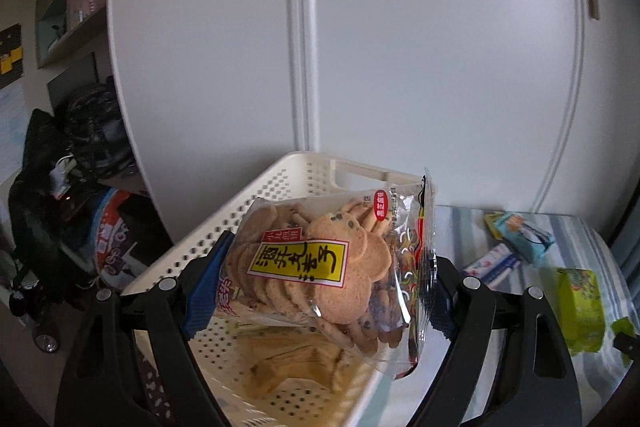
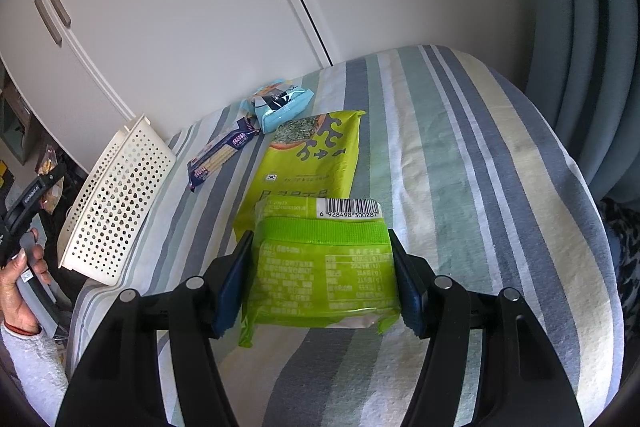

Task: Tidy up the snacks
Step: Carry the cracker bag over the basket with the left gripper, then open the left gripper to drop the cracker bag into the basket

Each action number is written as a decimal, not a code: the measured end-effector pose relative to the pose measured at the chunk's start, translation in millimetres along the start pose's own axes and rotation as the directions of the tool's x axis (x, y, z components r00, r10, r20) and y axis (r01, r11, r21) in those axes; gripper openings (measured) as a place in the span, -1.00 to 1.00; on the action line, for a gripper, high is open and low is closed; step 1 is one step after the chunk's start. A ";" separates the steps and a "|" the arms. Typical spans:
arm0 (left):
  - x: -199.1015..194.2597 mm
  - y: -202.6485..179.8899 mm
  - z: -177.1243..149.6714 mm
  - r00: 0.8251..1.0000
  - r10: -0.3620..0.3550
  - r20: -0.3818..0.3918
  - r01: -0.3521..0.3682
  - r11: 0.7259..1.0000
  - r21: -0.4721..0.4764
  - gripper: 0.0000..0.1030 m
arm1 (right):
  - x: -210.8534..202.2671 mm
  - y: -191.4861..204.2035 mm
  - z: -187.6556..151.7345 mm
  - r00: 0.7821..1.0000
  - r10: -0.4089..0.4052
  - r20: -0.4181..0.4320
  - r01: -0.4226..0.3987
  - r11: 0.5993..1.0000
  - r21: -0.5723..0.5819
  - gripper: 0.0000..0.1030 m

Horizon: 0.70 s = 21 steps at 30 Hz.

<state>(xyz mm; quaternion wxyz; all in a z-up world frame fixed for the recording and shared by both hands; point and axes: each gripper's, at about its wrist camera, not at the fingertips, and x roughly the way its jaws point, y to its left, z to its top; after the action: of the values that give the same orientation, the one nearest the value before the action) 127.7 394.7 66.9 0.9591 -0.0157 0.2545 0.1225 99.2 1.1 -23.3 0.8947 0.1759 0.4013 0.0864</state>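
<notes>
While the left gripper (image 1: pixel 320 291) clamps a clear bag of round biscuits with a yellow label (image 1: pixel 320 267) above the perforated cream plastic basket (image 1: pixel 256 203), the right gripper (image 2: pixel 320 279) grips a lime-green snack packet (image 2: pixel 324 271) over the striped cloth (image 2: pixel 460 187). The current step appears to be loading the basket. Next, lower the biscuit bag inside the rim, then open the fingers; the green packet follows.

Close wrist views, basket (image 1: pixel 304 171) shared.
</notes>
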 end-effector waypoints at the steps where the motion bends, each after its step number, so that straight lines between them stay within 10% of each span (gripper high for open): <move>1: 2.9 4.0 -1.4 1.000 0.006 -0.005 -0.006 1.000 -0.008 0.64 | 0.1 -0.2 -0.1 1.000 0.001 0.000 -0.001 1.000 0.000 0.22; 21: 18.3 30.8 -8.9 0.999 0.009 -0.039 -0.013 0.996 -0.084 0.64 | -0.5 0.6 -0.5 1.000 0.006 0.005 -0.006 1.000 0.001 0.22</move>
<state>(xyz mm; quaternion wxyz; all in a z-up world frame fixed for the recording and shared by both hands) 131.3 427.9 51.1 0.9519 -0.0569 0.2675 0.1381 98.6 1.6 -23.0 0.8954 0.1778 0.3986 0.0883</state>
